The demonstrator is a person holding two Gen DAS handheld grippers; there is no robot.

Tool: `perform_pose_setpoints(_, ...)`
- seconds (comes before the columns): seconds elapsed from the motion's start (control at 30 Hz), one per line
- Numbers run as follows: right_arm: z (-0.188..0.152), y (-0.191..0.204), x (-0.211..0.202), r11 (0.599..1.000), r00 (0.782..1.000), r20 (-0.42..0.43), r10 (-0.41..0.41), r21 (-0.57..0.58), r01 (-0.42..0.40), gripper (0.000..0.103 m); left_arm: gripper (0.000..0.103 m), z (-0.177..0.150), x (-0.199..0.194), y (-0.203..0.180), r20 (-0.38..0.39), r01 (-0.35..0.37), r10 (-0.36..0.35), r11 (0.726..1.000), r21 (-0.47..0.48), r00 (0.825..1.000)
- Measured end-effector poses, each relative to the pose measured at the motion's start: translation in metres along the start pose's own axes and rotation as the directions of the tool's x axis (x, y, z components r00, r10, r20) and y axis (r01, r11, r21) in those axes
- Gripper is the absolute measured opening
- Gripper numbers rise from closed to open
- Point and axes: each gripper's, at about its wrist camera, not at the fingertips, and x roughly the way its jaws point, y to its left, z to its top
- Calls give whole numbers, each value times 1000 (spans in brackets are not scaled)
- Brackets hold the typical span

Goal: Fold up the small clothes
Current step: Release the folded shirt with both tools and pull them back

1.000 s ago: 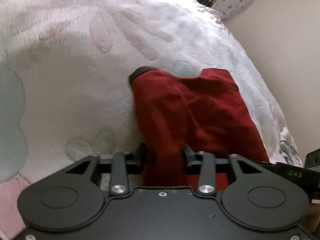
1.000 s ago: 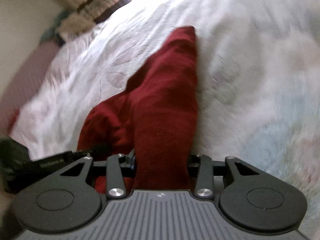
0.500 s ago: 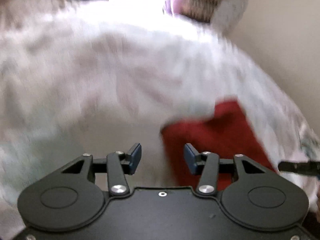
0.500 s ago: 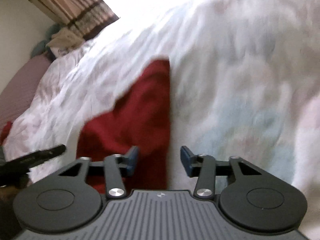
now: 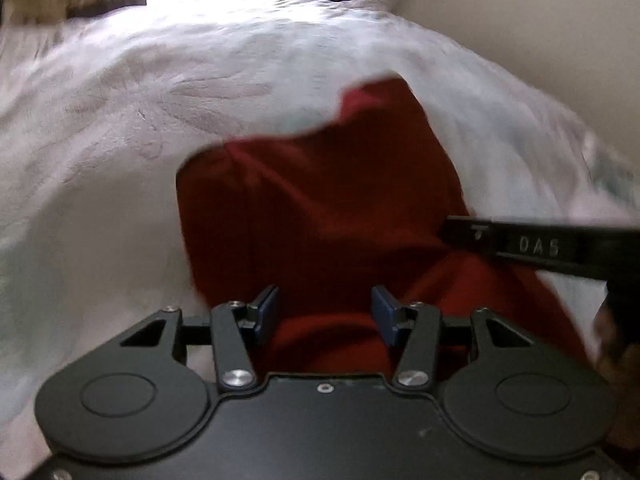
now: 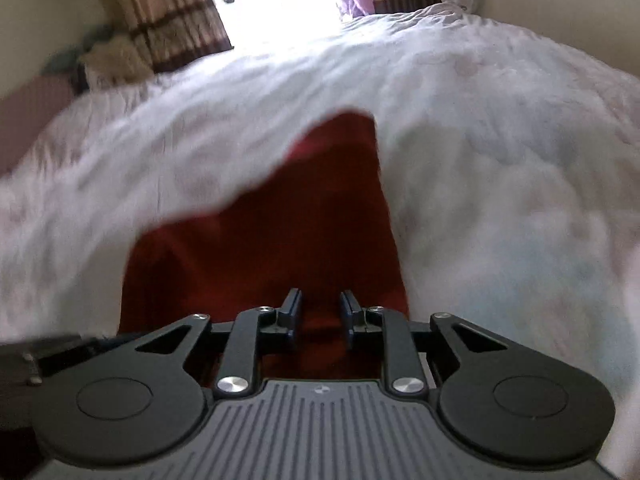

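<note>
A dark red small garment lies spread on the white flowered bedspread. My left gripper is open just above the garment's near edge, with red cloth showing between the blue pads and nothing pinched. In the right wrist view the same garment runs away from me, one narrow part reaching farthest. My right gripper hovers over its near edge with the jaws a narrow gap apart, and I see no cloth held. The right gripper's black body enters the left wrist view from the right, over the garment.
The bedspread covers the whole bed. Striped curtains and a bright window stand beyond its far end. A pale wall runs along the right side. A fuzzy beige item lies at the far left.
Both grippers held the red garment a second ago and have let it go. It now lies flat. Both grippers have come back over its near edge, and the right jaws have narrowed.
</note>
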Motion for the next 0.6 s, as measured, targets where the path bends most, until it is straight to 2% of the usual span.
perform_pose_setpoints(0.07, -21, 10, -26, 998, 1000, -18, 3, -62, -4, 26, 52, -23, -22, -9, 21, -32, 31, 998, 58, 999)
perform_pose_setpoints(0.13, -40, 19, -51, 993, 1000, -16, -12, -121, 10, 26, 52, -36, -34, -11, -9, -39, 40, 997, 67, 999)
perform_pose_setpoints(0.2, -55, 27, -69, 985, 998, -49, -40, -172, 31, 26, 53, -49, -45, -11, -42, -32, 36, 996, 77, 998)
perform_pose_setpoints(0.3, -71, 30, -82, 983, 992, -112, -64, -181, 43, 26, 53, -71, -58, -14, -94, -40, 55, 986, 161, 994)
perform_pose_setpoints(0.33, -75, 29, -85, 983, 990, -124, -66, -179, 43, 26, 54, -78, -62, -12, -113, -37, 56, 986, 162, 992)
perform_pose_setpoints(0.47, -75, 23, -98, 989, 980, -188, -68, -142, 42, 26, 54, -84, -72, 6, -139, 15, 0, 994, 108, 990)
perform_pose_setpoints(0.53, -72, 20, -108, 990, 973, -220, -72, -130, 44, 29, 54, -77, -80, 12, -158, 41, -28, 996, 76, 987)
perform_pose_setpoints(0.57, -70, 19, -114, 991, 972, -222, -75, -123, 49, 35, 54, -71, -84, 14, -170, 43, -36, 998, 41, 985)
perform_pose_setpoints(0.6, -68, 17, -122, 992, 972, -217, -86, -114, 63, 47, 54, -66, -91, 14, -175, 36, -35, 999, 6, 984)
